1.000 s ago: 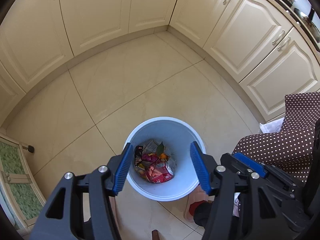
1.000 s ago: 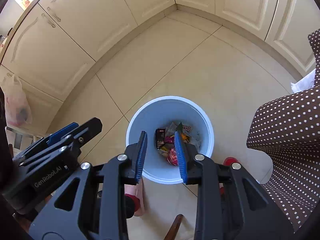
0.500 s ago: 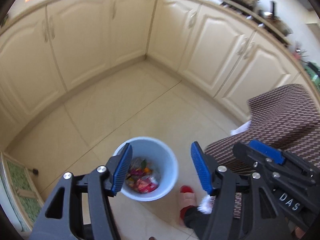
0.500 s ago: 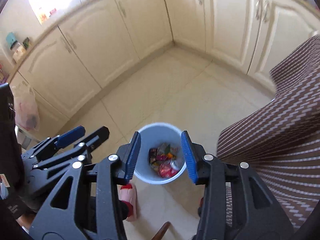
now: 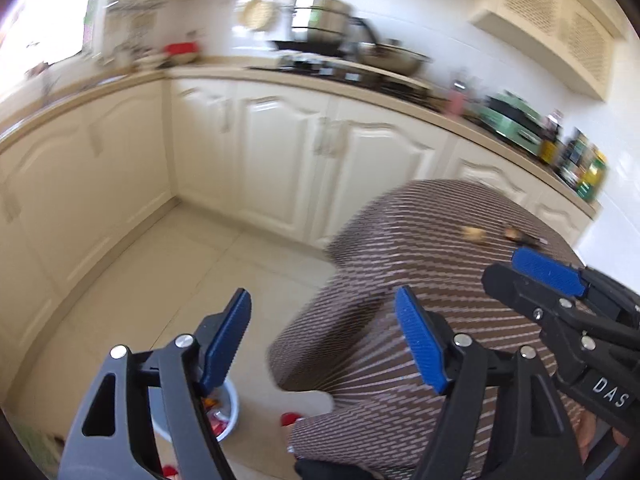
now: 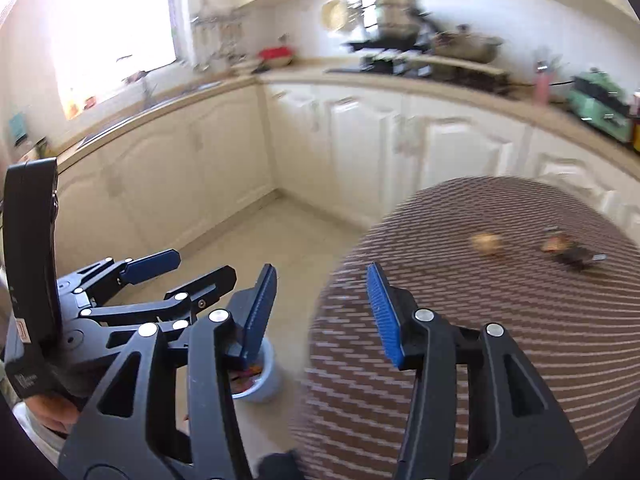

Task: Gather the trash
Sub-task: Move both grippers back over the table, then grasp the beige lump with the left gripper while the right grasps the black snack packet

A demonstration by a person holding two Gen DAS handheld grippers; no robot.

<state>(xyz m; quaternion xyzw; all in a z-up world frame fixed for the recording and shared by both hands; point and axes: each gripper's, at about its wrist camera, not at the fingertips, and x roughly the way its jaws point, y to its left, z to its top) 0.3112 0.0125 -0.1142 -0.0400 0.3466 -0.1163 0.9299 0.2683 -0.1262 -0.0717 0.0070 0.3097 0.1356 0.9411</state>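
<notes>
A pale blue bin (image 5: 228, 412) with wrappers inside stands on the floor, low and partly hidden behind my fingers; it also shows in the right wrist view (image 6: 264, 376). A round table with a brown dotted cloth (image 6: 520, 320) carries a tan scrap (image 6: 486, 242) and a dark wrapper (image 6: 572, 252); both show blurred in the left wrist view, the scrap (image 5: 474, 233) and the wrapper (image 5: 520, 236). My left gripper (image 5: 324, 344) is open and empty. My right gripper (image 6: 322, 312) is open and empty, at the table's near edge.
Cream cabinets (image 5: 280, 152) line the walls under a counter with pots (image 5: 320, 28), a green appliance (image 5: 516, 120) and bottles (image 5: 580, 164). A window (image 6: 112, 32) glares at the left. Tiled floor (image 5: 160, 272) lies between cabinets and table. The frames are motion-blurred.
Both grippers have swung up from above the bin to face the table and the counter. The right gripper's jaws have opened wider. The bin has slid to the bottom of both views.
</notes>
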